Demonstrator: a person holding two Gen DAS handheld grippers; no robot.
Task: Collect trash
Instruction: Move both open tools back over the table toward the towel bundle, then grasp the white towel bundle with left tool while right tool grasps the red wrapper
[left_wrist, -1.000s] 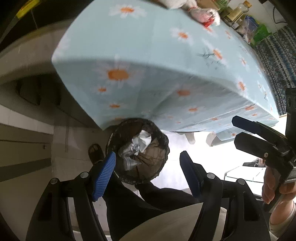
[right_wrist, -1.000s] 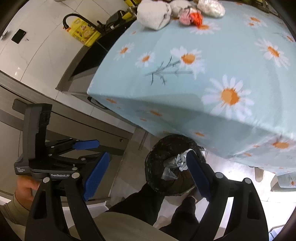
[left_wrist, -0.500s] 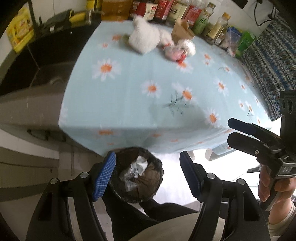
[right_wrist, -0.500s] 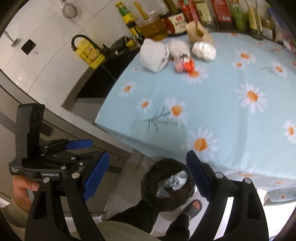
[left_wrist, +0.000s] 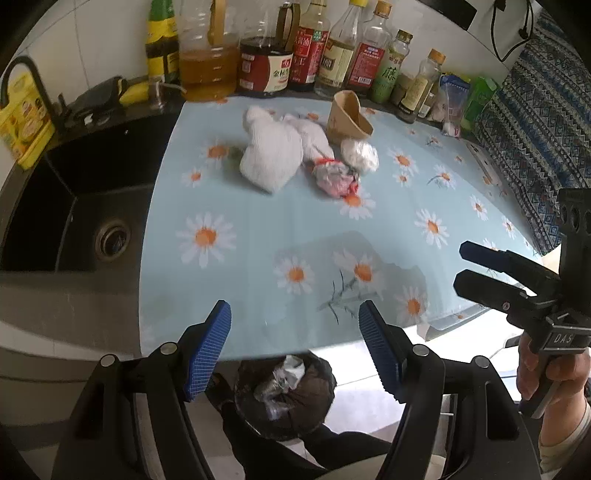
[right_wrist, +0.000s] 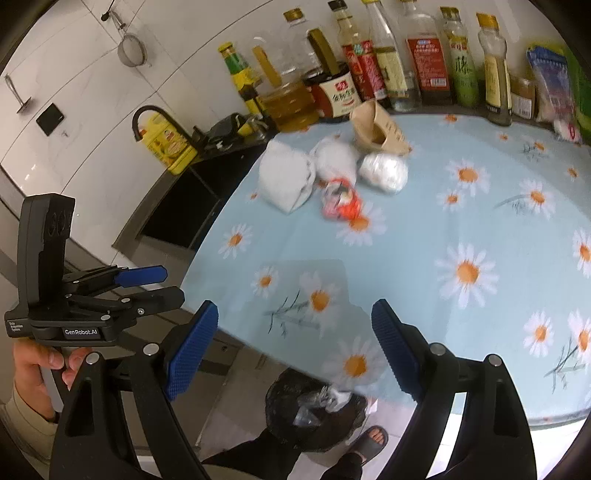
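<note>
Trash lies at the far side of the daisy-print table (left_wrist: 258, 206): a white bag (left_wrist: 271, 158) (right_wrist: 286, 179), a smaller white wad (left_wrist: 314, 138), a red-and-white crumpled wrapper (left_wrist: 336, 179) (right_wrist: 340, 203), a silvery ball (left_wrist: 360, 155) (right_wrist: 384, 171) and a tipped brown paper cup (left_wrist: 347, 118) (right_wrist: 376, 129). A black-lined bin (left_wrist: 286, 395) (right_wrist: 317, 413) with wrappers inside stands on the floor below the near table edge. My left gripper (left_wrist: 295, 343) and right gripper (right_wrist: 295, 347) are both open and empty above that edge.
A black sink (left_wrist: 74, 206) lies left of the table. Oil and sauce bottles (left_wrist: 280, 51) line the back wall. A yellow bottle (right_wrist: 166, 144) stands by the tap. The person's sandalled foot (right_wrist: 371, 439) is beside the bin.
Both grippers have tilted up from the bin under the table to face the tabletop. The trash pile and the bottles have come into full view. Both stay open.
</note>
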